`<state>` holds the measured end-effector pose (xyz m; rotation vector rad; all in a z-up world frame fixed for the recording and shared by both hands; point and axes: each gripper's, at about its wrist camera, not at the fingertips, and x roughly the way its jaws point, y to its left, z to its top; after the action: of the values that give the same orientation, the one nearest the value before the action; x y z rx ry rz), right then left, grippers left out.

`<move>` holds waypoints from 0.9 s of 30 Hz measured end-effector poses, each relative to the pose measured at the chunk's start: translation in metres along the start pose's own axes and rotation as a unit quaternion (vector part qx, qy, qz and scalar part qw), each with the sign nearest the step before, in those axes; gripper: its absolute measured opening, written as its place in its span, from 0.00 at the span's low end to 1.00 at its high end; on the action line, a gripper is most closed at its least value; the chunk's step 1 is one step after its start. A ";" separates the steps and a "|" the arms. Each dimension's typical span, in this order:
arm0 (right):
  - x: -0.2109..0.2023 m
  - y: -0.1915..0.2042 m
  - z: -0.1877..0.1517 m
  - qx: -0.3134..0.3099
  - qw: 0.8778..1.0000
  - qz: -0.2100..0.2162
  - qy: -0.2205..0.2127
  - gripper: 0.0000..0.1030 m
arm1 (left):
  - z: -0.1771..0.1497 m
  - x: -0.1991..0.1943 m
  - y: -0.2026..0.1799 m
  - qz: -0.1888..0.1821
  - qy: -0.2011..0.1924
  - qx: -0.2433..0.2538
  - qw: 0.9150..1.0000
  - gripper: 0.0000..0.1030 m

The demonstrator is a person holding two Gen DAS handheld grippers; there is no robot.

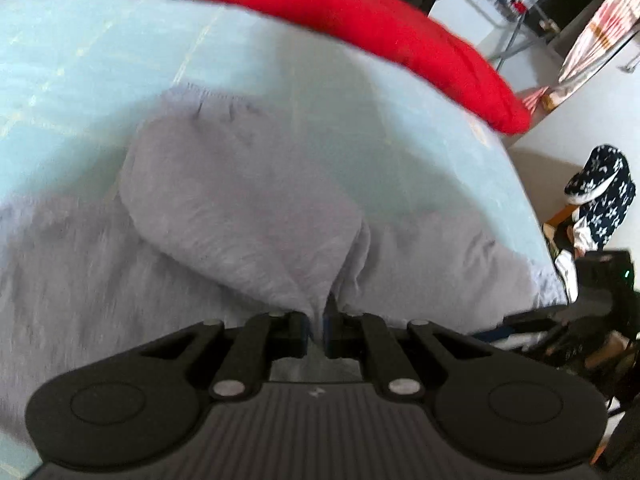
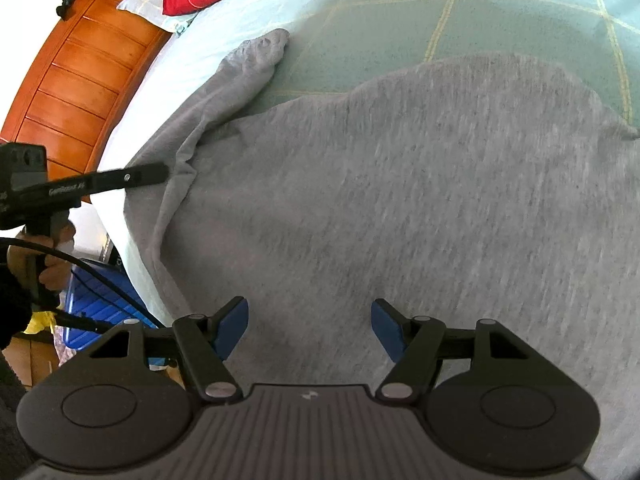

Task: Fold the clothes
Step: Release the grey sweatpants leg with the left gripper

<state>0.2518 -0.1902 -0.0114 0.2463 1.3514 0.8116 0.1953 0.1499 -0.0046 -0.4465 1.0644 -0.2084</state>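
Note:
A grey sweatshirt [image 2: 380, 200] lies spread on a bed with a light blue checked sheet [image 2: 400, 20]. In the left wrist view my left gripper [image 1: 318, 326] is shut on a pinch of the grey sweatshirt [image 1: 240, 208], and the sleeve with its ribbed cuff [image 1: 200, 94] trails away from the jaws. The right wrist view shows that same left gripper [image 2: 162, 174] at the garment's left edge, where the sleeve [image 2: 240, 68] runs toward the headboard. My right gripper [image 2: 310, 326] hangs open over the body of the sweatshirt, nothing between its blue pads [image 2: 234, 326].
A red pillow [image 1: 360, 20] lies along the far side of the bed. An orange wooden headboard [image 2: 80, 80] stands at the left. A blue crate [image 2: 100, 300] sits on the floor beside the bed. Dark patterned clothes [image 1: 600, 200] and a metal rack [image 1: 520, 20] stand beyond the bed's corner.

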 end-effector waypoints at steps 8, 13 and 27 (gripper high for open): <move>-0.005 -0.006 -0.006 0.005 1.000 -0.024 0.003 0.71 | -0.015 0.009 0.003 0.013 0.024 -0.021 0.999 0.04; -0.022 -0.022 -0.021 0.029 0.999 -0.040 0.007 0.71 | -0.024 0.006 0.013 0.017 0.040 -0.040 0.998 0.05; -0.054 -0.017 -0.056 0.042 0.995 -0.082 0.035 0.71 | -0.001 -0.027 -0.039 0.027 0.054 0.054 0.997 0.10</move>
<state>0.2060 -0.2535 0.0064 0.1721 1.4527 0.6322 0.1836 0.1247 0.0343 -0.3115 1.1636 -0.2440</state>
